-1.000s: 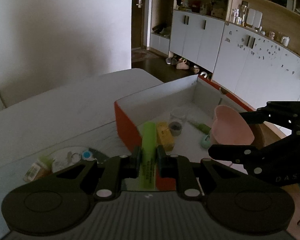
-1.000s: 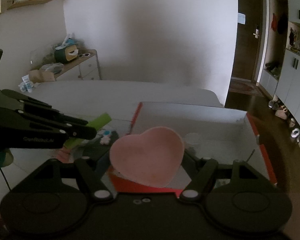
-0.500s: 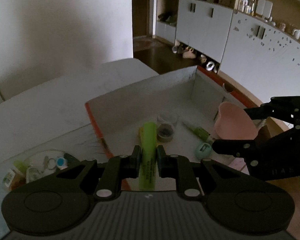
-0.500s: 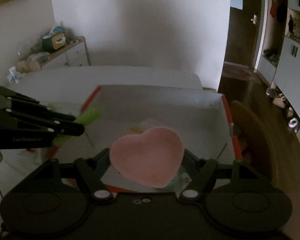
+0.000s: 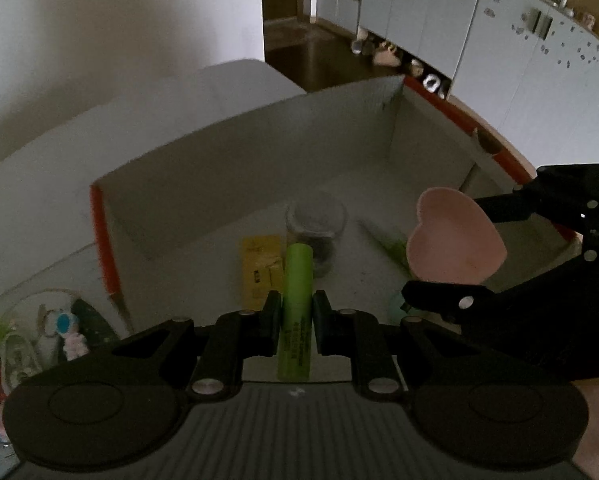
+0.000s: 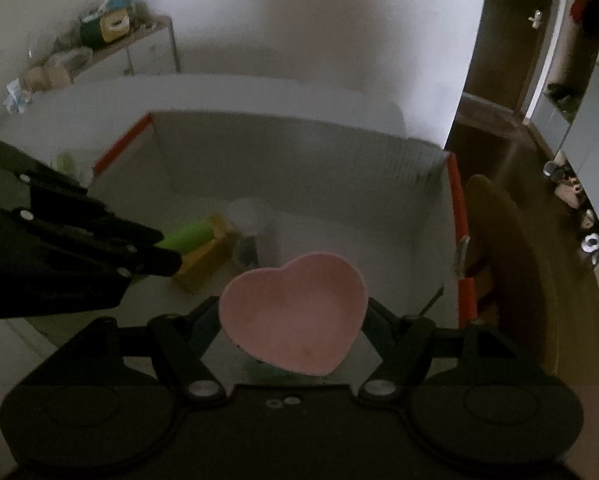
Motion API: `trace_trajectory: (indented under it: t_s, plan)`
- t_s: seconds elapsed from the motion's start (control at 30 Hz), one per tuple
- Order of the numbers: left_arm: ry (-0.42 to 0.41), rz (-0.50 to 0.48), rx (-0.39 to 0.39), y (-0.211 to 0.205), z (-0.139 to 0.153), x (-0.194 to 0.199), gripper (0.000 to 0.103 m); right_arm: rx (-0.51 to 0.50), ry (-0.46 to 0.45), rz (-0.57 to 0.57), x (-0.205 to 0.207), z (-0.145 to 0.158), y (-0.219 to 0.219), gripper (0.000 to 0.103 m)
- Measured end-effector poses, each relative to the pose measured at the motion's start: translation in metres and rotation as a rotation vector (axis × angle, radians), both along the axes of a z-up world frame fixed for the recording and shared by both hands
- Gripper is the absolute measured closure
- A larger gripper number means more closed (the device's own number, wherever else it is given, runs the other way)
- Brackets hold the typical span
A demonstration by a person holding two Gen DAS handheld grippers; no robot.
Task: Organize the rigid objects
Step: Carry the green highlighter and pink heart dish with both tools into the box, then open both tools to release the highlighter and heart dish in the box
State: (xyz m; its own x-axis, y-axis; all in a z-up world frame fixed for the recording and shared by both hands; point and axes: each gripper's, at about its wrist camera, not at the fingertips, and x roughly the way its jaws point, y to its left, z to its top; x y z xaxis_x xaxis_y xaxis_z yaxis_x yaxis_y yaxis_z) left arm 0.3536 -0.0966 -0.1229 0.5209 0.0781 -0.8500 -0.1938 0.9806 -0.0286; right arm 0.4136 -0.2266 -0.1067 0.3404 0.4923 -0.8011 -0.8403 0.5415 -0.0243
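Over the open box (image 5: pixel 235 160), both tools hang with their loads above its white floor. The left tool (image 5: pixel 295 316) is clamped narrow on a green tube (image 5: pixel 297 280), gripping it partway along so that its capped end sticks out ahead. The tube's long axis runs straight along the tool's pointing line, toward the box's far wall, and tips downward with the tool. Directly beneath and ahead of that free end lie a yellow packet (image 5: pixel 261 268) and a small clear jar (image 5: pixel 315 232), so the tube is nearest that middle patch of the floor.

The right tool (image 6: pixel 293 316) is spread wide around a pink heart-shaped dish (image 6: pixel 295 312), its fingers bearing on the dish's two sides. The dish faces hollow side up, notch toward the far wall and point back toward the tool. It hovers over the nearer right part of the box, beside the red-edged right wall (image 6: pixel 457 216); a pale green object shows faintly below it, too hidden to name.

Judging from this, each load is already inside the box's outline, so the coming move is probably a short descent and release. The left hand's tube has the more crowded landing, since the packet and jar lie under its tip.
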Motion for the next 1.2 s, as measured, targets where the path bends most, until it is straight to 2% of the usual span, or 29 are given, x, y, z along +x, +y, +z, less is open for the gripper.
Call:
trace_trajectory:
  t_s: [0.3,0.67,1.07,1.2]
  plan:
    - [0.082,0.007,-0.029,0.004,-0.018,0.028,0.087,-0.118,0.013,0.118,0.007,-0.014,0.015,0.029]
    - [0.145,0.001,-0.036,0.007,-0.032,0.059,0.087,-0.211,0.07,0.146,0.018,-0.021,0.031,0.03]
    - [0.272,-0.025,-0.044,0.003,-0.05,0.081,0.087,-0.226,0.088,0.148,0.021,-0.024,0.034,0.029]
    - [0.276,-0.031,-0.033,0.0,-0.05,0.084,0.087,-0.23,0.089,0.144,0.022,-0.022,0.034,0.029]
